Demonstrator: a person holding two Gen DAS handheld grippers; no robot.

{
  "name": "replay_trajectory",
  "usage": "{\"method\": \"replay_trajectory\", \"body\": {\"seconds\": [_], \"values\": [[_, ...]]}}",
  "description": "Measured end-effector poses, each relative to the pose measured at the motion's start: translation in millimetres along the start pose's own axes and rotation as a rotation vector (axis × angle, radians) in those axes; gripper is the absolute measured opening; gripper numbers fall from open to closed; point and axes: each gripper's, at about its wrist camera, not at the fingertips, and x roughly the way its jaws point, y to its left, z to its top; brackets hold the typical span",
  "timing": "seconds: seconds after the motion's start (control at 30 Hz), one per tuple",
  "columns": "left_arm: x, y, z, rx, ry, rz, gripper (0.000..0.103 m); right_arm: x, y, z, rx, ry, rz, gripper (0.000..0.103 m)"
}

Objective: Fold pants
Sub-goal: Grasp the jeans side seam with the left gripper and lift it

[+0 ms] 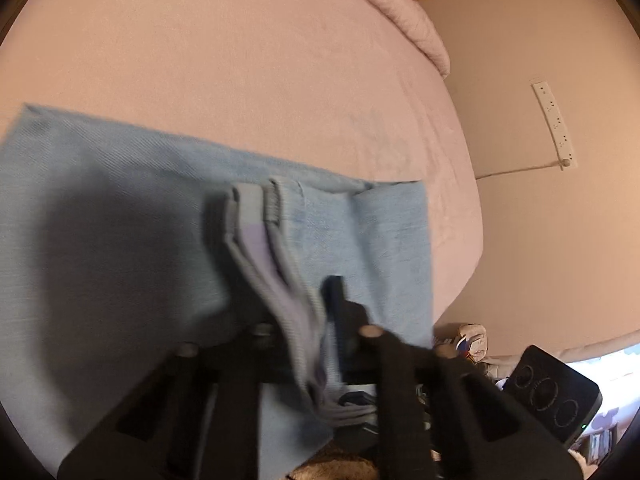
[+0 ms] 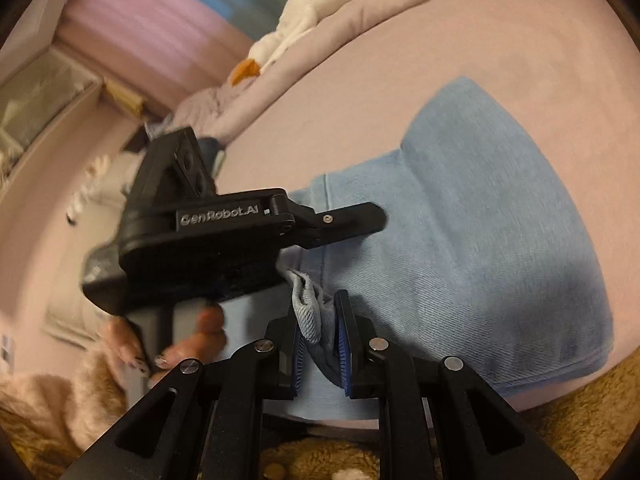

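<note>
The light blue pants (image 1: 120, 220) lie spread on a bed (image 1: 240, 60) covered with a pale pink sheet, reaching the near edge of the bed in both views. In the left wrist view they run from the far left to a straight edge at the right, with a raised fold of fabric in the middle.

The left gripper (image 1: 256, 208) is blurred in its own view; its 2 fingers stand close together with a strip of the pants' cloth pinched between them. In the right wrist view the same gripper (image 2: 352, 220) reaches in from the left over the pants, held by a hand (image 2: 192, 344) with painted nails.

The right gripper (image 2: 320, 336) is clamped on a bunched edge of the pants, the cloth squeezed between its 2 blue-lined pads (image 2: 344, 344) near the bottom of its view.

A rumpled pink quilt (image 2: 360, 16) lies along the far side of the bed, with a white and orange soft toy (image 2: 304, 20) on it. A white power strip (image 1: 554, 120) lies on the floor (image 1: 540, 240) to the right of the bed, its cord trailing toward the bed. A black box with 3 round rings (image 1: 548, 392) sits at the near right. Brown fluffy fabric (image 2: 580, 408) shows along the near edge. No container with visible contents can be made out.
</note>
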Motion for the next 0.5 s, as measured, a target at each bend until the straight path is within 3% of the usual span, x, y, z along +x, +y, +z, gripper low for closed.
{"method": "replay_trajectory", "body": {"seconds": [0.17, 0.27, 0.3, 0.37, 0.5], "values": [[-62.3, -0.8, -4.4, 0.098, -0.095, 0.103, 0.007, -0.4, 36.7, 1.6, -0.064, 0.030, 0.123, 0.017], [-71.7, 19.3, -8.8, 0.131, -0.111, 0.204, 0.007, 16.9, 53.6, 1.6, -0.102, 0.078, 0.138, 0.019], [-64.1, 26.3, -9.8, 0.116, -0.089, 0.225, 0.007, 27.0, 56.0, 4.6, -0.110, 0.102, 0.123, 0.021], [-51.1, 41.1, -11.2, 0.089, -0.052, 0.240, 0.008, 36.0, 57.0, 3.4, -0.110, 0.142, 0.055, 0.036], [-44.5, 49.1, -12.4, 0.103, -0.050, 0.265, 0.009, 26.0, 45.9, 15.2, -0.072, 0.110, -0.042, 0.040]]}}
